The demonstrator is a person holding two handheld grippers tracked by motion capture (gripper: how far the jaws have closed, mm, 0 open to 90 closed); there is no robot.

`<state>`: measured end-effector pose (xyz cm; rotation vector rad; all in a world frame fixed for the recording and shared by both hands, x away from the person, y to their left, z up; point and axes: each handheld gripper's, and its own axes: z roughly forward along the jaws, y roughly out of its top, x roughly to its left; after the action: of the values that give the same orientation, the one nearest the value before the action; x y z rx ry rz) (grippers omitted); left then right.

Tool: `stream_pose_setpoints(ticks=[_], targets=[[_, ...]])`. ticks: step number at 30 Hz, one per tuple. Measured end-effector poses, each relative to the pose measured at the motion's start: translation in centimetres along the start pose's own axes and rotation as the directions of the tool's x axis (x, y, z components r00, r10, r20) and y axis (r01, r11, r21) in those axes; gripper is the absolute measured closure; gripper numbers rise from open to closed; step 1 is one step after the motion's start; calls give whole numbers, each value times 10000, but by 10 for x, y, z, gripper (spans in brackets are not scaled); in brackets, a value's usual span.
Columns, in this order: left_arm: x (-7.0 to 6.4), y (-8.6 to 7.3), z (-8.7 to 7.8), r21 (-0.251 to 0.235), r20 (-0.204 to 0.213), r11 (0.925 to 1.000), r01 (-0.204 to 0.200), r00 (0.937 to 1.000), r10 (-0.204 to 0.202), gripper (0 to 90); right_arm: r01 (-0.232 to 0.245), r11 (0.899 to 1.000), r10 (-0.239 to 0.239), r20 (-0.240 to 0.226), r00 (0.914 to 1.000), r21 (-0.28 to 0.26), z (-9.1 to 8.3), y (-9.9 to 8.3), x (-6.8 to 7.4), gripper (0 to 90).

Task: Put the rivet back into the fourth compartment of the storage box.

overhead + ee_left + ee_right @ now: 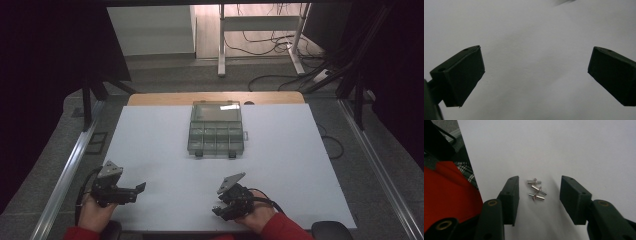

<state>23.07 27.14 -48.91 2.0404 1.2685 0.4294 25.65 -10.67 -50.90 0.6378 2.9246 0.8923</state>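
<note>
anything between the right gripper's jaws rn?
Yes. In the right gripper view, three small metal rivets lie loose on the white table between the open right gripper jaws, untouched.

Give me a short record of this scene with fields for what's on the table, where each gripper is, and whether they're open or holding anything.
surface: white table top
box: clear compartment box at the far middle, apart from both grippers
small parts: three metal rivets lying loose on the table
left gripper: near edge, open, nothing between its fingers
right gripper: near edge, open, fingers either side of the rivets, not touching them
</note>
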Motion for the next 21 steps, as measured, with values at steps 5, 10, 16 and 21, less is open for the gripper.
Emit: stream_pose_setpoints(ticks=[5,10,16,21], targets=[[0,0,0,10,5,10000,-7,10000,7,11,224,9995,-229,221,9995,207,5,0,2,568],[0,0,0,10,9,10000,4,10000,-4,12,473,9985,-487,524,9974,285,7,0,4,638],[0,0,0,10,14,10000,14,10000,-14,12,561,9979,-582,652,9962,332,6,0,4,729],[0,0,0,11,14,10000,12,10000,-12,12,421,9986,-439,576,9974,331,5,-1,3,735]])
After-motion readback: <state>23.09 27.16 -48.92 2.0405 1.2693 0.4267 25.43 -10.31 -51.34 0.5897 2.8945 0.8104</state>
